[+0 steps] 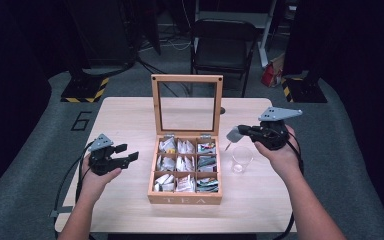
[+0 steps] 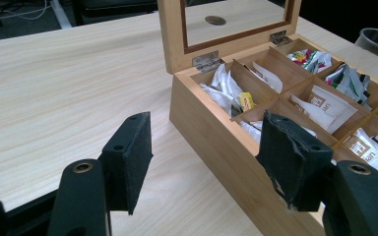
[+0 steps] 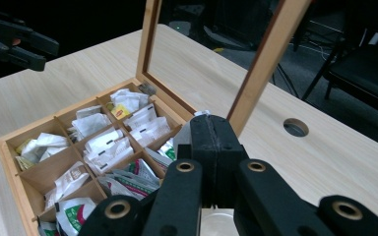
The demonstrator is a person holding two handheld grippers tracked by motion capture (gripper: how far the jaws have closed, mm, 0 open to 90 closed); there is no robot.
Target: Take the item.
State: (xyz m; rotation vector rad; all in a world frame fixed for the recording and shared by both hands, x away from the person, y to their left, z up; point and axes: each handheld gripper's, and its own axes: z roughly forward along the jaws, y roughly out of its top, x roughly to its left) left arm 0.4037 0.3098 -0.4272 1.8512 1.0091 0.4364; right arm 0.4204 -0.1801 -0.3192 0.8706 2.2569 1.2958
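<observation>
Right tool (image 1: 241, 132) clamps a tea bag (image 1: 233, 134) above the glass (image 1: 241, 159) — left tool (image 1: 128, 152) gapes empty.

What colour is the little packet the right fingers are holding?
The tea packet looks pale grey-white, clearest in the high view.

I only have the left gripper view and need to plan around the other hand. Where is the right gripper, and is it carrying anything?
Observer: The right gripper is off the right side of the tea box, jaws shut on a pale tea bag packet.
Operator: Is that packet in the glass whose rim I see?
Observer: No. In the high view the clear glass stands on the table just below the gripper, with the packet outside it.
Operator: How does my own gripper look from above?
Observer: The left gripper is left of the box, jaws open, with nothing between them.
</observation>
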